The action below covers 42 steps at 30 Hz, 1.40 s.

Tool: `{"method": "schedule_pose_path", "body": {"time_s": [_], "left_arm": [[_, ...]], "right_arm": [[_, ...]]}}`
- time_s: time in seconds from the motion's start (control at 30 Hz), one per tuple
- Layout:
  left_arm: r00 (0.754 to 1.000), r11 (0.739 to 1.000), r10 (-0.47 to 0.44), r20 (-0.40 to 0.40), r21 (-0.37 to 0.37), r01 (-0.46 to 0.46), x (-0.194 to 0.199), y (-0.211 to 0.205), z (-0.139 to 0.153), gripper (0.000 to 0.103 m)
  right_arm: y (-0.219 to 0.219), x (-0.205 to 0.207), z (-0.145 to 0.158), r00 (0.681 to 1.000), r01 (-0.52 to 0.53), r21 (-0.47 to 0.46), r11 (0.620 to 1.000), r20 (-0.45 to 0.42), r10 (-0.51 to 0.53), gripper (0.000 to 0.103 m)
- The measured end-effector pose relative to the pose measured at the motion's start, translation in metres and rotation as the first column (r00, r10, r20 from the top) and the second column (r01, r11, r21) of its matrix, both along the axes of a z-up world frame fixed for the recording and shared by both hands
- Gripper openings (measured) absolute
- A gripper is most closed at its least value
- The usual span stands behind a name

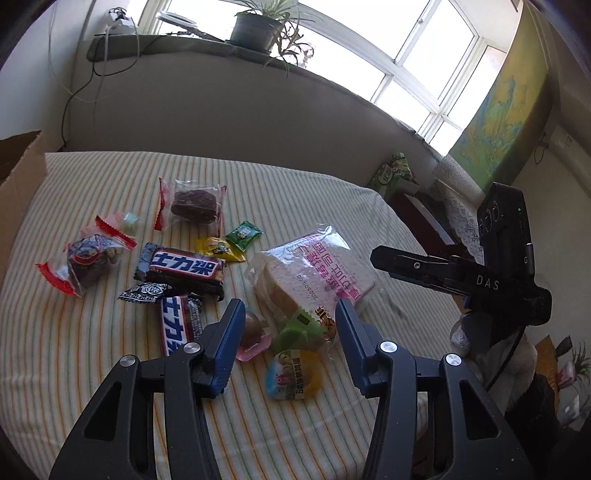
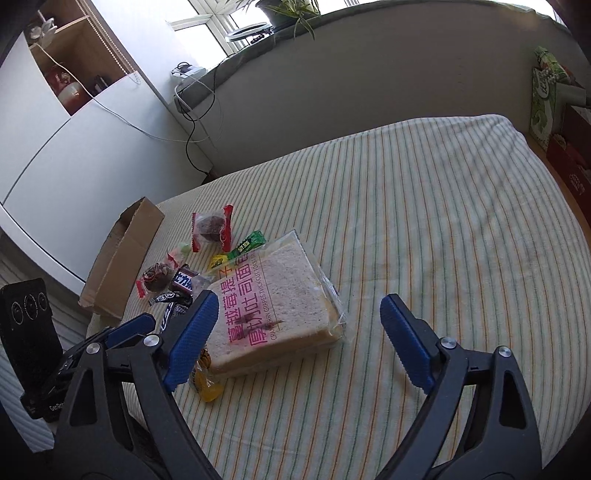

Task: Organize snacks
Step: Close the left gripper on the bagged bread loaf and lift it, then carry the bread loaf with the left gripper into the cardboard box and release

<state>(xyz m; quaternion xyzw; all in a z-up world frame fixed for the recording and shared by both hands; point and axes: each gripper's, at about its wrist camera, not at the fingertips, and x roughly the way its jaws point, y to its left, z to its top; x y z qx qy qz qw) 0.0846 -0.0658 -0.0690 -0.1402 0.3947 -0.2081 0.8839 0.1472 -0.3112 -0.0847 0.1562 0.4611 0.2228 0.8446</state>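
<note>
Sunlit windows and a grey sill carrying a potted green plant [image 1: 255, 27] stand behind a bed covered with a cream sheet striped in green and orange [image 2: 424, 206]. On that sheet lies a scatter of snacks. From the left wrist view, the clear-wrapped pack of sliced toast with pink lettering [image 1: 314, 269] sits at the centre; at its 9 o'clock is a brown chocolate bar with white and blue lettering [image 1: 183, 267], with a second such bar [image 1: 177, 325] nearer the camera. Two clear packets with red ends holding dark cakes [image 1: 194, 205] [image 1: 88, 262] lie at 10 and 9 o'clock, and a small yellow sachet [image 1: 219, 249] and green sachet [image 1: 243, 233] lie between them and the toast. An open brown cardboard box [image 2: 122, 258] rests at the sheet's left edge.

The left gripper [image 1: 288, 319] hangs above the sheet, its blue-padded fingers partly open and gripping nothing. Directly between and beyond them crowd a pink-wrapped brown sweet [image 1: 253, 332], a green packet [image 1: 297, 328] and a round jelly cup with a printed lid [image 1: 291, 374], all pressed close to the toast's near corner.

The right gripper [image 2: 299, 326] has its fingers spread wide and empty; the left finger overlaps the toast pack's near edge in its view, the right one stands over bare sheet. In that view the left gripper's black body shows at 8 o'clock, close beside.
</note>
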Motion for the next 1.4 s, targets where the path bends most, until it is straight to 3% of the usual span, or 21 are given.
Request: {"method": "schedule_pose_path", "body": {"time_s": [0.13, 0.27, 0.5, 0.6, 0.97, 1.4], "left_arm": [[0.999, 0.999, -0.017, -0.052, -0.029, 0.015, 0.014, -0.006, -0.008, 0.048], [0.997, 0.999, -0.033, -0.067, -0.012, 0.032, 0.02, -0.013, -0.012, 0.047], [0.996, 0.998, -0.048, -0.074, 0.024, 0.05, 0.027, -0.02, -0.017, 0.045], [0.994, 0.997, -0.076, -0.083, 0.019, 0.077, 0.03, -0.021, -0.017, 0.045], [0.997, 0.996, -0.074, -0.027, 0.044, 0.075, 0.033, -0.027, -0.007, 0.045], [0.997, 0.999, 0.008, 0.083, 0.045, -0.012, 0.01, 0.025, 0.03, 0.045]], "right_arm": [[0.0, 0.013, -0.015, 0.997, -0.03, 0.056, 0.998, -0.076, 0.034, 0.08], [0.006, 0.018, -0.024, 0.992, -0.061, 0.078, 0.995, -0.109, 0.07, 0.07], [0.01, 0.02, -0.03, 0.988, -0.09, 0.05, 0.995, -0.125, 0.095, 0.06], [0.011, 0.022, -0.033, 0.985, -0.09, 0.077, 0.993, -0.144, 0.1, 0.059], [0.017, 0.018, -0.014, 0.989, -0.094, 0.045, 0.995, -0.111, 0.099, 0.054], [0.056, 0.011, 0.033, 0.986, -0.165, 0.006, 0.986, -0.021, 0.165, 0.054]]}}
